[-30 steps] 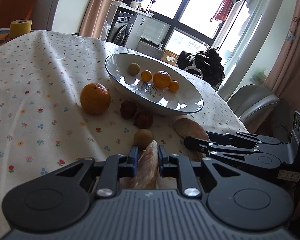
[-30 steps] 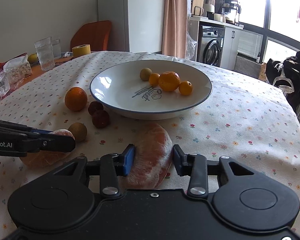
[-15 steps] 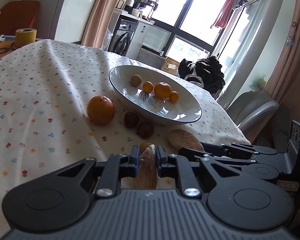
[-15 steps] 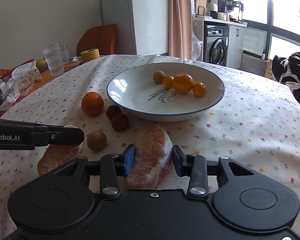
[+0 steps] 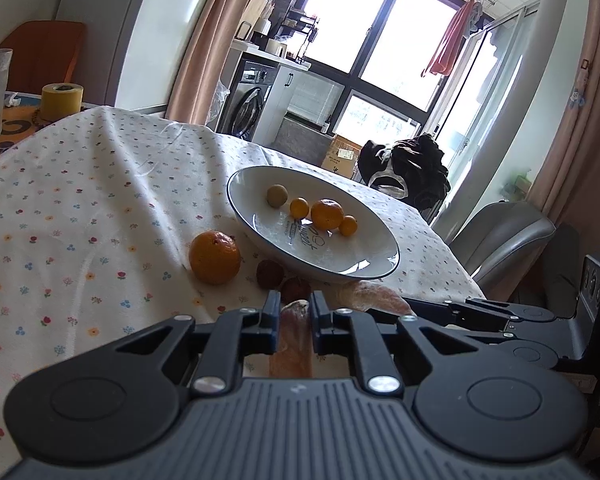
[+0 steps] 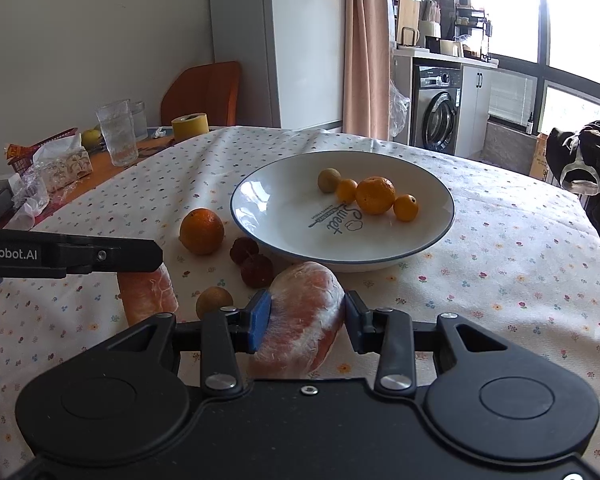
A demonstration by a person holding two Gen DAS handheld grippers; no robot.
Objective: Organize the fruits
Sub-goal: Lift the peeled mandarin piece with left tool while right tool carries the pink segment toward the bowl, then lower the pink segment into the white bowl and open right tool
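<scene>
A white plate point(image 6: 284, 208) point(image 5: 380, 276) holds a mandarin point(image 6: 375, 195), two small orange fruits and a brown longan. On the flowered cloth before it lie an orange point(image 6: 201, 231) point(image 5: 214, 257), two dark red lychees point(image 6: 256, 270) point(image 5: 269, 274) and a brown longan point(image 6: 214, 300). My right gripper point(image 6: 306, 312) is shut on a big peeled pink citrus segment point(image 6: 304, 320) just short of the plate's near rim. My left gripper point(image 5: 295, 308) is shut on a thinner segment point(image 5: 294, 344), seen edge-on. In the right wrist view the left gripper point(image 6: 100, 254) enters from the left, above its segment point(image 6: 148, 296).
At the far left stand a glass point(image 6: 117, 132), a yellow tape roll point(image 6: 190, 124), a tissue pack point(image 6: 60, 164) and an orange chair point(image 6: 204, 88). A grey chair point(image 5: 508, 236) sits past the table's right edge. Bare cloth lies right of the plate.
Both grippers have risen and tilted up a little, each still holding its segment. In the left wrist view the loose longan has dropped out of sight behind the fingers.
</scene>
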